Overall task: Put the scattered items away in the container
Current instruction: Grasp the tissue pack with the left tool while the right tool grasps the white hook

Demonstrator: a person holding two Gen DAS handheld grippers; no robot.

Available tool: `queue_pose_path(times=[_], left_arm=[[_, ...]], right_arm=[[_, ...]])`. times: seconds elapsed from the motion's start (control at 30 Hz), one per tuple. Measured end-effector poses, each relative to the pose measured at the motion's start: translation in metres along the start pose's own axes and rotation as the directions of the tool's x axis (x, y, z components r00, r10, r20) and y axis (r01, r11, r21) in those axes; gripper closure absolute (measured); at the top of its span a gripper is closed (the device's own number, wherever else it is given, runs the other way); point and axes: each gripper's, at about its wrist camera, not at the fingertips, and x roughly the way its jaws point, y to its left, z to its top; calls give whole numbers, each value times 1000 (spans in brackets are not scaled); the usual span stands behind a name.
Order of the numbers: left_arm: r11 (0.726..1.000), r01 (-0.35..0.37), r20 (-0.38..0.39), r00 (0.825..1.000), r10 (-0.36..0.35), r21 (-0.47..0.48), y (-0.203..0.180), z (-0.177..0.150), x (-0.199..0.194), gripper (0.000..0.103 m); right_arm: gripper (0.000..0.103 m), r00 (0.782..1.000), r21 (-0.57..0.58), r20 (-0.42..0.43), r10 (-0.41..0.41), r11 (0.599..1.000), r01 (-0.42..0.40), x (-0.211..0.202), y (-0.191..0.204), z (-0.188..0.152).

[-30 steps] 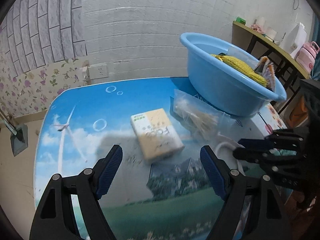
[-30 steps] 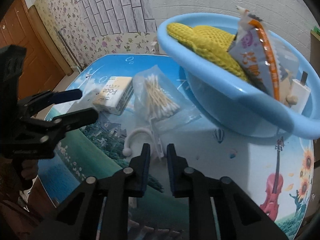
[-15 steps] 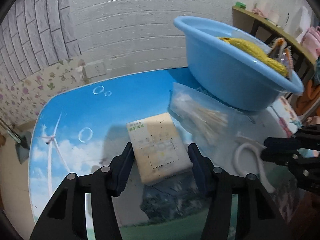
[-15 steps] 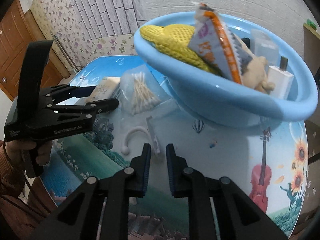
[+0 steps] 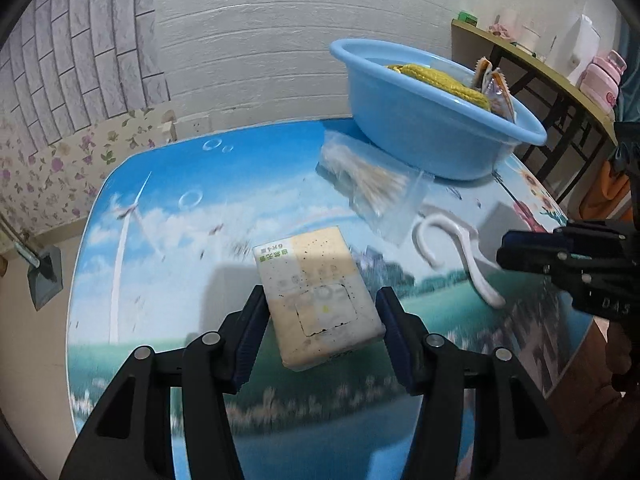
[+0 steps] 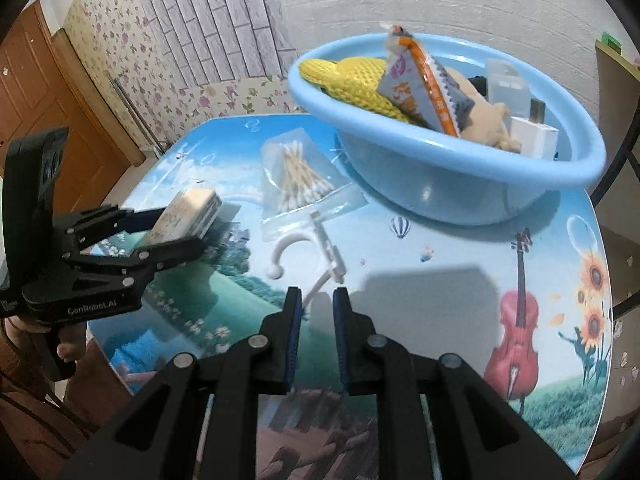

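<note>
My left gripper (image 5: 322,300) is shut on a cream tissue pack (image 5: 316,292), pads pressing its long sides. In the right wrist view that pack (image 6: 188,216) sits tilted in the left gripper (image 6: 180,232), its far end raised off the table. The blue basin (image 5: 420,128) stands at the back right, holding a yellow knitted item, a snack packet and other things. A clear bag of cotton swabs (image 6: 300,184) and a white plastic hook (image 6: 320,240) lie in front of the basin (image 6: 440,176). My right gripper (image 6: 316,292) is shut with nothing in it, just short of the hook's stem.
The round table (image 6: 420,280) has a printed landscape top with its edge close below both grippers. A wooden door (image 6: 48,100) is at the left. A side shelf (image 5: 540,60) with a pink bottle stands at the right behind the basin.
The left gripper went forward over the tissue pack, closed on it from wide open, and the pack now sits tilted in its grip. The right gripper stayed shut and drew back slightly.
</note>
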Motion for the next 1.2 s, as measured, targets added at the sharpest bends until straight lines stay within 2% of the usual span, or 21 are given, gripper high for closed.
queue_pose_path(times=[0.1, 0.27, 0.43, 0.5, 0.53, 0.57, 0.6, 0.63, 0.67, 0.83, 0.9, 1.2], left_arm=[[1000, -10, -10, 1000, 10, -17, 5, -11, -4, 48], [999, -7, -28, 1000, 6, -35, 14, -25, -7, 48], [1000, -24, -20, 999, 24, 5, 14, -26, -6, 47], [998, -44, -17, 999, 44, 33, 12, -26, -4, 41], [998, -51, -15, 999, 51, 42, 11, -25, -2, 37], [997, -54, -15, 998, 55, 47, 12, -25, -2, 35], [997, -57, -16, 998, 58, 53, 12, -24, 0, 32], [997, -55, -17, 998, 56, 54, 12, -22, 1, 28], [997, -55, -18, 998, 56, 54, 13, -21, 2, 27], [997, -72, -7, 997, 72, 39, 18, -16, 11, 6], [997, -76, 4, 997, 76, 34, 20, -15, 14, 3], [997, -71, 15, 997, 70, 37, 24, -10, 19, 0]], right_arm=[[86, 1000, 1, 0, -4, 1000, 4, -5, 5, -4], [78, 999, 1, -3, -38, 999, 38, -6, 11, -9], [78, 998, 15, -16, -55, 998, 56, -3, 7, -8], [78, 997, 12, -2, -73, 997, 73, 0, 8, -4], [72, 997, 16, 15, -81, 997, 81, 0, 8, -2], [52, 996, 25, 24, -86, 996, 85, 1, 8, 0], [39, 996, 36, 29, -89, 995, 88, 2, 7, 2], [19, 996, 44, 29, -89, 995, 87, 5, 8, 4], [16, 996, 41, 31, -86, 996, 85, 7, 9, 7], [16, 992, -24, 20, -121, 992, 122, 15, 17, 11], [16, 994, -31, 15, -111, 993, 112, 19, 17, 9], [16, 989, -68, -28, -145, 987, 143, 43, 20, 16]])
